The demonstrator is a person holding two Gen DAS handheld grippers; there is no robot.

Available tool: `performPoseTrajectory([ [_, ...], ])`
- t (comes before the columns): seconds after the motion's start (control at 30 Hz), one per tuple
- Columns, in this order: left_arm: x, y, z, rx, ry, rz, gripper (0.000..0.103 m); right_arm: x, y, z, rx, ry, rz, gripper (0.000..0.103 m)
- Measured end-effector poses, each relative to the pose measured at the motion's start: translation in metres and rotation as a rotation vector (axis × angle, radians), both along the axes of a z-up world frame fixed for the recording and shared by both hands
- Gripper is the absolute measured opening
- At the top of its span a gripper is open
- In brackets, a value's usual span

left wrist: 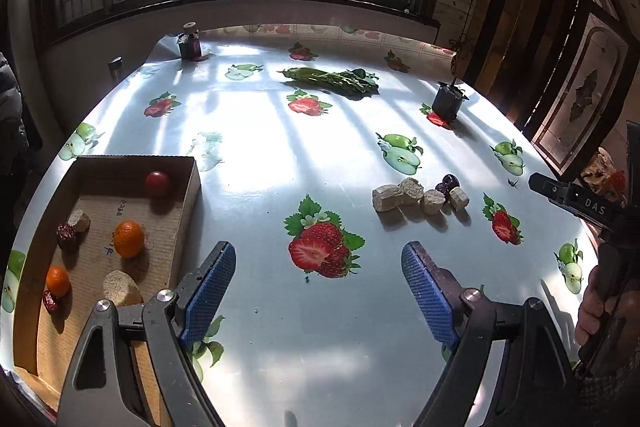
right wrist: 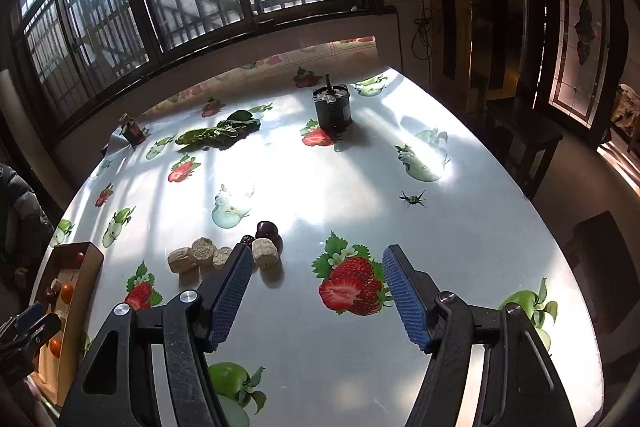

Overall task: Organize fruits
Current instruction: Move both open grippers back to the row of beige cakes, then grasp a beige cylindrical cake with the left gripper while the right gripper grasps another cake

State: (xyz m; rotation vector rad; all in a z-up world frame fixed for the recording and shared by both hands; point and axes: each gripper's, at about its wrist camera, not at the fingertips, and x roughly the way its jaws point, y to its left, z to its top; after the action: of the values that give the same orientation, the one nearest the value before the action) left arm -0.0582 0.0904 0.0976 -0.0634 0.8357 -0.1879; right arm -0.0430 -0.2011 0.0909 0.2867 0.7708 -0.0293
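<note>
Both the left gripper point(left wrist: 318, 263) and right gripper point(right wrist: 317, 269) have jaws released, ribbed blue pads empty. Glossy bench point(left wrist: 260, 155); shallow cardboard box point(left wrist: 182, 211) holds round oranges point(left wrist: 129, 239).

The bench point(left wrist: 280, 163) wears a glossy, smooth plastic cloth printed with strawberries and apples, and the window light glares off it. The box point(left wrist: 188, 195) is matt brown cardboard with a ribbed, corrugated floor. Each claw, left point(left wrist: 318, 263) and right point(right wrist: 318, 267), has dull black arms that look like plastic, shiny metal rivets and blue pads point(left wrist: 424, 291) with a rough knurled texture. The oranges point(left wrist: 129, 239) have a finely dimpled, slightly shiny peel; the tomato point(left wrist: 157, 183) is smooth and glossy. The beige chunks point(left wrist: 408, 195) look dry, rough and crumbly. The dates point(left wrist: 66, 237) are wrinkled and dark red. The leafy greens point(left wrist: 332, 79) look matt.
</note>
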Motion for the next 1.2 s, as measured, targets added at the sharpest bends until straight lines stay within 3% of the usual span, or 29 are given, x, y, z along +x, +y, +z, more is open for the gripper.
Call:
performPoseTrajectory([
  [0.1,0.027,-0.02,-0.002,-0.033,0.009,-0.046,0.084,0.03,0.004,-0.019,0.036,0.038,0.038,0.065],
  [0.17,0.048,-0.032,-0.009,-0.048,0.034,-0.054,0.084,0.048,0.009,-0.032,0.057,0.068,0.061,0.049],
  [0.27,0.079,-0.047,-0.023,-0.094,0.074,-0.078,0.083,0.067,0.016,-0.048,0.085,0.088,0.085,0.043],
  [0.4,0.115,-0.067,-0.048,-0.1,0.138,-0.105,0.083,0.077,0.018,-0.065,0.138,0.092,0.117,0.043],
  [0.5,0.133,-0.079,-0.071,-0.109,0.215,-0.123,0.069,0.082,0.021,-0.072,0.164,0.101,0.153,0.043],
  [0.57,0.138,-0.085,-0.084,-0.115,0.256,-0.145,0.054,0.083,0.021,-0.074,0.18,0.101,0.163,0.043],
  [0.7,0.129,-0.085,-0.08,-0.13,0.254,-0.179,0.039,0.086,0.02,-0.082,0.239,0.125,0.196,0.043],
  [0.77,0.119,-0.084,-0.079,-0.097,0.27,-0.2,0.031,0.085,0.017,-0.084,0.296,0.14,0.22,0.033],
  [0.83,0.108,-0.079,-0.084,-0.083,0.304,-0.221,0.03,0.082,0.014,-0.085,0.356,0.145,0.244,0.033],
  [0.93,0.09,-0.068,-0.08,-0.056,0.282,-0.232,0.03,0.077,0.006,-0.086,0.428,0.149,0.244,0.033],
  [1.03,0.083,-0.058,-0.075,-0.031,0.234,-0.218,0.032,0.076,-0.002,-0.084,0.385,0.131,0.182,0.034],
  [1.2,0.091,-0.064,-0.079,-0.043,0.204,-0.219,0.04,0.078,0.006,-0.083,0.363,0.12,0.189,0.034],
])
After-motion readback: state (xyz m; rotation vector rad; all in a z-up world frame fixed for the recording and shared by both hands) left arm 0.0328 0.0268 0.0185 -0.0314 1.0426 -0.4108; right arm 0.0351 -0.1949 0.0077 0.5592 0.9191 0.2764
